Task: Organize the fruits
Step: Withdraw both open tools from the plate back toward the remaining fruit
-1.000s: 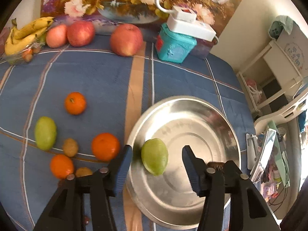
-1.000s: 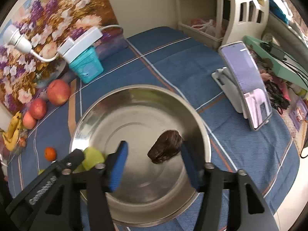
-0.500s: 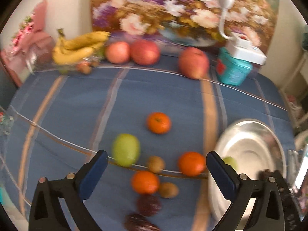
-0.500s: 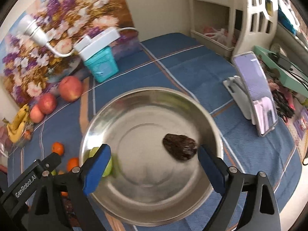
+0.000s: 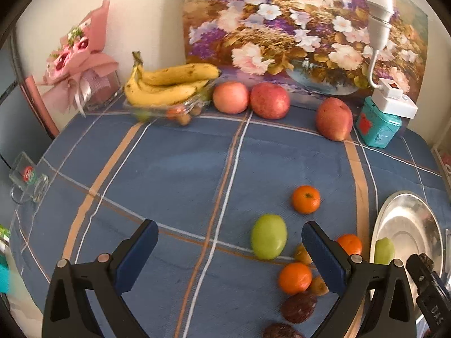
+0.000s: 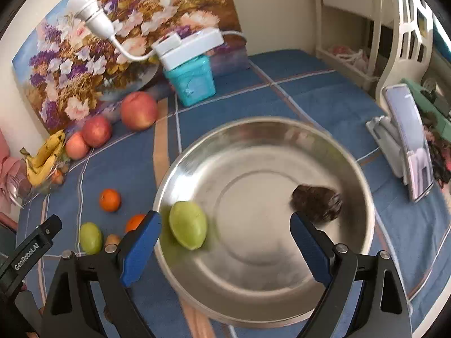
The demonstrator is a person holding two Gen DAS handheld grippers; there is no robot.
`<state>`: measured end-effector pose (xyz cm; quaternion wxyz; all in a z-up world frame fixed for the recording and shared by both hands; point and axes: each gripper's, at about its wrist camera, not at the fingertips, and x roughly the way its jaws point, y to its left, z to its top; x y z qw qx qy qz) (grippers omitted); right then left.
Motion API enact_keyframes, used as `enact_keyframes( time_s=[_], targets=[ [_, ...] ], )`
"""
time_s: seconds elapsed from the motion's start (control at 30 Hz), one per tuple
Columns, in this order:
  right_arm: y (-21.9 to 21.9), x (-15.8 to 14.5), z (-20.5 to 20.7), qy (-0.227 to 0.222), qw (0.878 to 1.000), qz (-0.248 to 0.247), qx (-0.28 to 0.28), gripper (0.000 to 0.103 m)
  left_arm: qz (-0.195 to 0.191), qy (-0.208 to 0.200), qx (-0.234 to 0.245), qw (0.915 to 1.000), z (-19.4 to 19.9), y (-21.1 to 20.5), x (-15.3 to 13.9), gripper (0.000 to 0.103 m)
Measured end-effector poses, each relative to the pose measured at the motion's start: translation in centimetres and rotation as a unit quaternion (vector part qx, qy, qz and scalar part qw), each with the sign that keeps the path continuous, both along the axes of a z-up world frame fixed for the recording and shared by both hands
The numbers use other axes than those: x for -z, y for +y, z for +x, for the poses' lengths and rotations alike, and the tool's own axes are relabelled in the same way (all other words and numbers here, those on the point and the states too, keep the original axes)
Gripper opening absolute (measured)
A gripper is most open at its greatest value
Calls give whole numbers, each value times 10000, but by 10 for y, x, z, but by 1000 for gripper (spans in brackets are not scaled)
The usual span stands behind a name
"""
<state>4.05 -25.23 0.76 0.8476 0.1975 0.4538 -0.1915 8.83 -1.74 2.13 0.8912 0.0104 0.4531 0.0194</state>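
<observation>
Steel bowl [image 6: 262, 129], centre of right-wrist frame: 1 green fruit [image 6: 188, 224] lower left, 1 dark fruit [image 6: 315, 201] at right. Cloth [image 5: 174, 169], lower right of left-wrist frame: 3 oranges, 1 green fruit [image 5: 268, 236]; upper edge: 3 apples, 1 banana bunch [image 5: 169, 84]. Left gripper [image 5: 229, 243] and right gripper [image 6: 225, 235] both spread wide, having just opened, nothing betw. jaws.

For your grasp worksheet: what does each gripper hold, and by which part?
Nothing. The left gripper and right gripper are both open and empty; the green fruit and dark fruit lie loose in the bowl.

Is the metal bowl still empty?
No. The metal bowl holds a green fruit near its left wall and a dark wrinkled fruit at right.
</observation>
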Motion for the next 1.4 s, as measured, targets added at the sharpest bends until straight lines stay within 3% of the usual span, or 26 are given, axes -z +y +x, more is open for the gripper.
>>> enact_keyframes(
  time_s=[0.3, 0.77, 1.0, 1.1, 1.4],
  targets=[
    [28, 2, -4, -92, 9993, 170, -310, 93, -577, 204, -182, 9980, -17, 30, 4, 103],
    [81, 2, -9, 136, 9938, 189, -1085, 93, -875, 920, -344, 9913, -39, 49, 35, 103],
    [80, 11, -23, 397, 9933, 394, -1014, 93, -1061, 1250, -242, 9862, -48, 45, 49, 103],
    [78, 15, -31, 546, 9934, 354, -946, 93, -1416, 1474, -148, 9788, -51, 43, 56, 103],
    [59, 14, -47, 802, 9947, 335, -558, 93, -1318, 1652, 159, 9773, -59, 25, 54, 101]
  ],
)
